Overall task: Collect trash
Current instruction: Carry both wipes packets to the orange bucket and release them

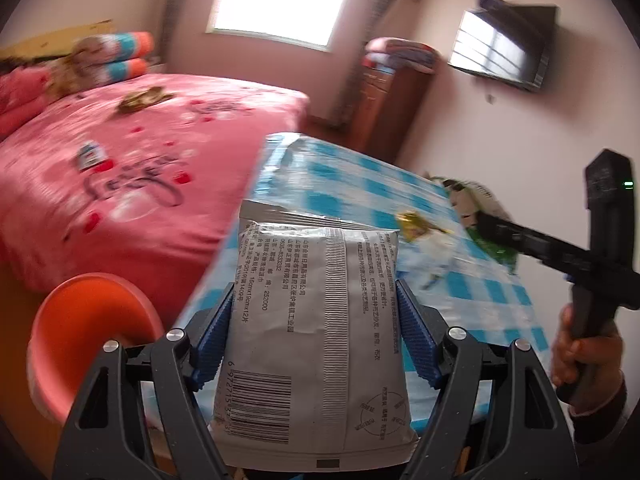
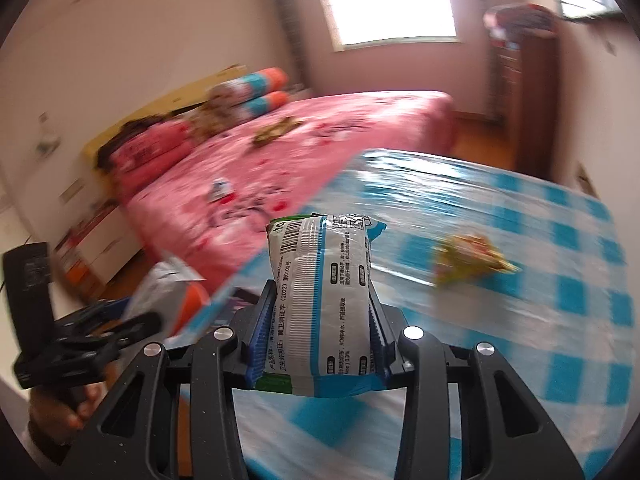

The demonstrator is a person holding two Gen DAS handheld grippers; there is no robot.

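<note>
Your left gripper point(image 1: 316, 312) points forward and down, both blue pads point(image 1: 416, 340) pressed flat against the sides of a grey packet point(image 1: 316, 332), jaws set fairly wide around it. Your right gripper point(image 2: 318, 328) tilts down the same way, its jaws much narrower, pads point(image 2: 262, 340) squeezing a blue-and-white packet point(image 2: 320, 300) so it bulges above them. From the left camera you can see your right hand point(image 1: 580, 360) wrapped round the black handle at the frame's right edge, dark sleeve at the wrist. From the right camera, your left hand point(image 2: 68, 412) grips its handle low on the left, blurred.
</note>
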